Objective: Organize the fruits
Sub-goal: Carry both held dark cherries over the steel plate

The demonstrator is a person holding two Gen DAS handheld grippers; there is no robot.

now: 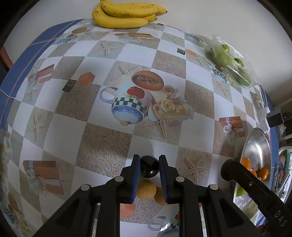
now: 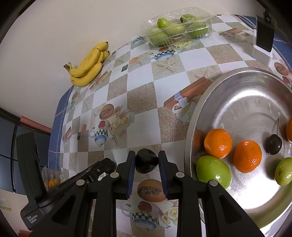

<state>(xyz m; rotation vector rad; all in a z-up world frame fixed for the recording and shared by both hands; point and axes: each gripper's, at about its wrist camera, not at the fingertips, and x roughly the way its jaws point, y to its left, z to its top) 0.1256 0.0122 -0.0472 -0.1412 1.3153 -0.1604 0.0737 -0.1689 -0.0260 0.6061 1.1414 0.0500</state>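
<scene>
A bunch of bananas (image 1: 124, 16) (image 2: 87, 67) lies at the far edge of the table by the wall. A clear plastic box of green fruits (image 1: 230, 62) (image 2: 177, 29) sits further right. The metal tray (image 2: 246, 102) (image 1: 259, 144) holds two oranges (image 2: 218, 143) (image 2: 247, 155), two green fruits (image 2: 213, 171) (image 2: 283, 171) and a dark cherry (image 2: 274, 144). My left gripper (image 1: 149, 157) hangs over the patterned cloth, shut, holding no fruit. My right gripper (image 2: 147, 153) is shut beside the tray's left rim. A black rounded piece shows between each pair of pads.
A black device on a white stand (image 2: 264, 36) (image 1: 275, 118) stands at the table's far right corner. Two tan round shapes (image 1: 146, 189) lie under my left fingers. The wall runs close behind the bananas and the box. Patterned cloth (image 1: 102, 145) stretches between the bananas and the tray.
</scene>
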